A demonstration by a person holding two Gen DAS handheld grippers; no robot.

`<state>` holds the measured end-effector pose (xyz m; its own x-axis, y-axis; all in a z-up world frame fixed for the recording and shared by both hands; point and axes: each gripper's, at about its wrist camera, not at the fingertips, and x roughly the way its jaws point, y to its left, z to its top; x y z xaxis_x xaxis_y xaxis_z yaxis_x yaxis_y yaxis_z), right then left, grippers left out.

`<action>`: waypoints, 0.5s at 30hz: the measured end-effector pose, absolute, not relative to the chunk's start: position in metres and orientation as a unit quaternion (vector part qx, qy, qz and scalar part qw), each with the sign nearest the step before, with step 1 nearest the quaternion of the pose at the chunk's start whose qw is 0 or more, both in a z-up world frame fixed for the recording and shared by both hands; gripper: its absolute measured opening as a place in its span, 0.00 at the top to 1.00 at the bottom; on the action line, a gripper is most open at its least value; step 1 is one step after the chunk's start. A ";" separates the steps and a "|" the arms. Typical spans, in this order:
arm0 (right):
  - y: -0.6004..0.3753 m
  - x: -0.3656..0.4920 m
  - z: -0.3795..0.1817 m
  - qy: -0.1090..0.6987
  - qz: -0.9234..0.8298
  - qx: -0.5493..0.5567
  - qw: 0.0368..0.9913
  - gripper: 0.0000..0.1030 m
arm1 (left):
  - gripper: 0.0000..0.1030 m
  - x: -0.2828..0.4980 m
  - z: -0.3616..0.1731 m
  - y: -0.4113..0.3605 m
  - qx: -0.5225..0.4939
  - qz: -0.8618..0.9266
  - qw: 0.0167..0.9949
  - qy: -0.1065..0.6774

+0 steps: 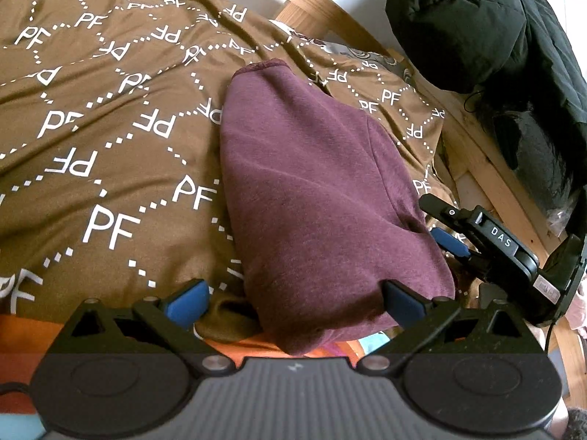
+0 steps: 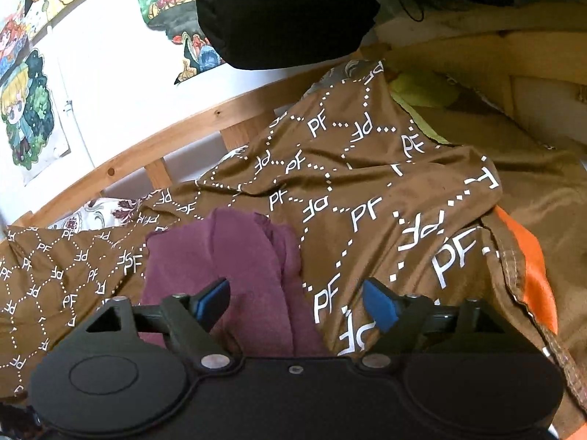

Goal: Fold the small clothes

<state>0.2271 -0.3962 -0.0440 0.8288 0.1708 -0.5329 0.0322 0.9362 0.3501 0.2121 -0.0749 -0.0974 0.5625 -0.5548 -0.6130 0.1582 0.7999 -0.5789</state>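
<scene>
A maroon garment [image 1: 315,198] lies folded lengthwise on the brown blanket [image 1: 110,128] with white PF lettering. My left gripper [image 1: 297,302] is open, its blue pads either side of the garment's near end, which hangs over the bed edge. My right gripper [image 1: 449,244] shows at the garment's right edge in the left wrist view. In the right wrist view the right gripper [image 2: 297,304] is open just above the garment [image 2: 227,256] and the blanket [image 2: 385,198], holding nothing.
A wooden bed rail [image 2: 154,146] runs along the white wall with posters [image 2: 25,110]. A black jacket [image 1: 488,25] hangs at the right over the rail. An orange sheet [image 2: 532,267] shows under the blanket's edge.
</scene>
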 end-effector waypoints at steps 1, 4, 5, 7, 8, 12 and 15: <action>-0.397 0.227 -0.044 0.290 0.037 0.175 0.940 0.16 | 0.01 0.212 -0.097 -0.075 -0.237 -0.209 0.852 0.418; -0.397 0.226 -0.044 0.285 0.034 0.176 0.942 0.08 | 0.01 0.212 -0.098 -0.076 -0.235 -0.209 0.852 0.418; -0.398 0.226 -0.044 0.282 0.034 0.178 0.942 0.05 | 0.01 0.212 -0.098 -0.076 -0.235 -0.209 0.852 0.418; -0.398 0.226 -0.043 0.276 0.034 0.181 0.943 0.03 | 0.01 0.212 -0.098 -0.076 -0.233 -0.209 0.853 0.418; -0.399 0.226 -0.043 0.275 0.034 0.181 0.944 0.01 | 0.01 0.212 -0.098 -0.076 -0.233 -0.209 0.853 0.418; -0.400 0.226 -0.043 0.271 0.031 0.185 0.944 0.01 | 0.01 0.213 -0.098 -0.077 -0.231 -0.209 0.854 0.417; -0.401 0.226 -0.043 0.270 0.025 0.184 0.945 0.01 | 0.01 0.212 -0.097 -0.078 -0.228 -0.209 0.855 0.417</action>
<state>0.2259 -0.4008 -0.0432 0.8532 0.1457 -0.5008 0.0531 0.9309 0.3613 0.2120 -0.0778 -0.0973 0.5657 -0.5466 -0.6174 0.1675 0.8093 -0.5630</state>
